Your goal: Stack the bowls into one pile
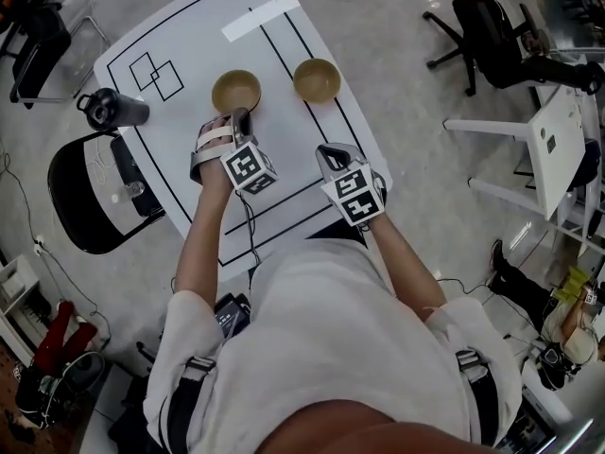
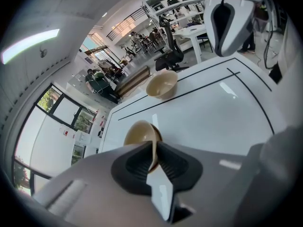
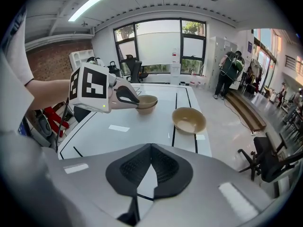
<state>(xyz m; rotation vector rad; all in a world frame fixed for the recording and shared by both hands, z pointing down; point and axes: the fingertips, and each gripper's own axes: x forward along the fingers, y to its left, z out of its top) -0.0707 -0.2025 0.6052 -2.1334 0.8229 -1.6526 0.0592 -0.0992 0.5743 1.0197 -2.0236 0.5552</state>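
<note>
Two tan bowls stand on the white table (image 1: 312,173). My left gripper (image 1: 242,117) is shut on the near rim of the left bowl (image 1: 236,91); in the left gripper view the thin rim runs between the pads of that gripper (image 2: 154,148), with the bowl (image 2: 141,132) beyond. The second bowl (image 1: 317,79) (image 2: 162,84) (image 3: 189,119) sits apart to the right, untouched. My right gripper (image 1: 331,152) (image 3: 151,151) hovers near the table's front, shut and with nothing in it. The right gripper view shows the left gripper (image 3: 125,96) on its bowl (image 3: 146,101).
A dark flask (image 1: 112,109) stands at the table's left corner, with a black chair (image 1: 90,192) beside it. A white tape strip (image 1: 260,15) lies at the far end. An office chair (image 1: 492,36) and a white side table (image 1: 558,140) stand off to the right.
</note>
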